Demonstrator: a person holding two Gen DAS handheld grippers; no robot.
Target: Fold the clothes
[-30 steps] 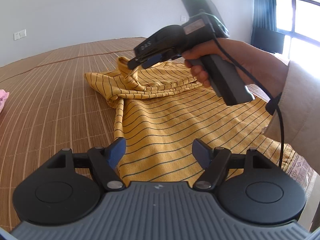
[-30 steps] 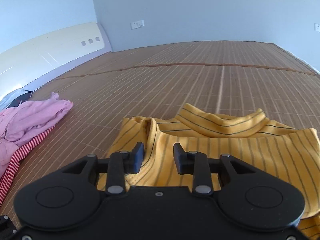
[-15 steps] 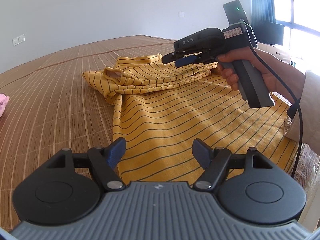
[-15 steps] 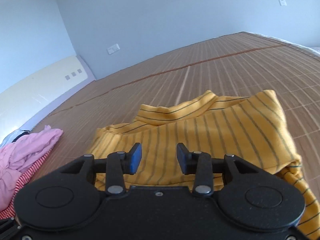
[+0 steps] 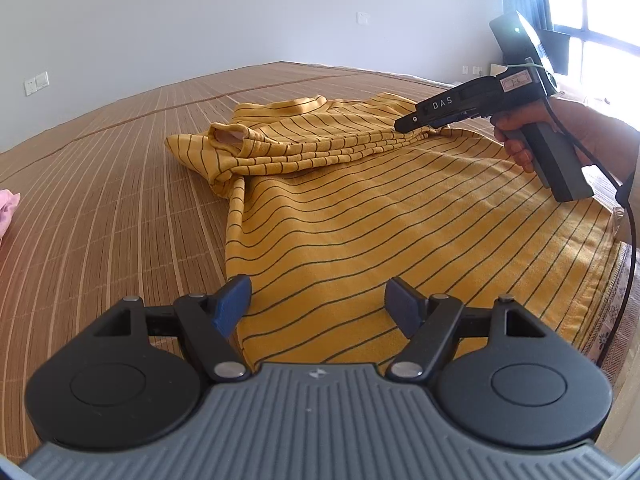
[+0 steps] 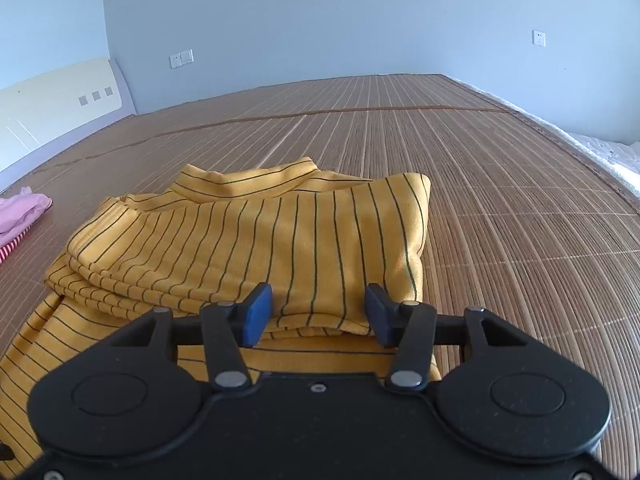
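Our left gripper (image 5: 318, 306) and right gripper (image 6: 316, 312) gape empty over the yellow dark-striped shirt (image 5: 360, 216); bare brown bamboo mat (image 6: 500, 184) surrounds its edges.

The pink garment (image 6: 22, 210) is cut off at the frame's left edge.

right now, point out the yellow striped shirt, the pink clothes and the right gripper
yellow striped shirt (image 5: 392, 240): left wrist view, on the flat body panel
pink clothes (image 6: 24, 210): right wrist view, on the bunched pink fabric at the left edge
right gripper (image 6: 318, 316): right wrist view, midway between its blue fingers
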